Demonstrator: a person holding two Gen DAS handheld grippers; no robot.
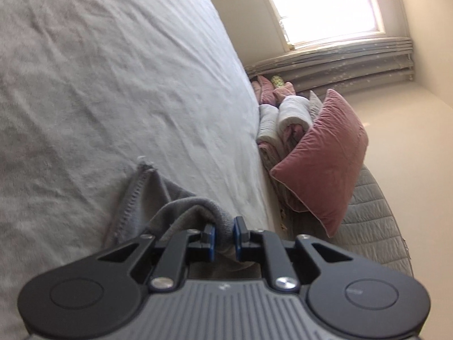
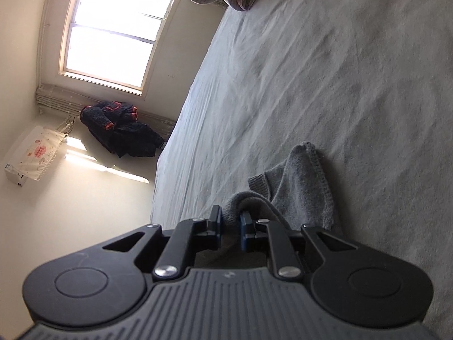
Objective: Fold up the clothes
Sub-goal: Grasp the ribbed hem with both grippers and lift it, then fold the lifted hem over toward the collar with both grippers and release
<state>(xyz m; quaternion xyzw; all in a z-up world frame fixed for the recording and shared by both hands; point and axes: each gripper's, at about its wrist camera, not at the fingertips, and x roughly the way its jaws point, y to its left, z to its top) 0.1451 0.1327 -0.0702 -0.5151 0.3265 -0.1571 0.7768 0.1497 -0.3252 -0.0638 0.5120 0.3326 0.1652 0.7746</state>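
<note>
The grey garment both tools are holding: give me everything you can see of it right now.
The grey garment is a soft knit, sweater-like, with a stitched seam along one edge and a ribbed hem. It is bunched and partly lifted, its free part draping onto the pale bedsheet. The left tool and right tool each pinch a thick fold between blue pads. Its full shape is hidden.

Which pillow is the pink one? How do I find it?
Look in the left wrist view, past the big pale bed, under the bright window. The pink pillow leans beside rolled white towels. It is the only big square velvety cushion there.
</note>
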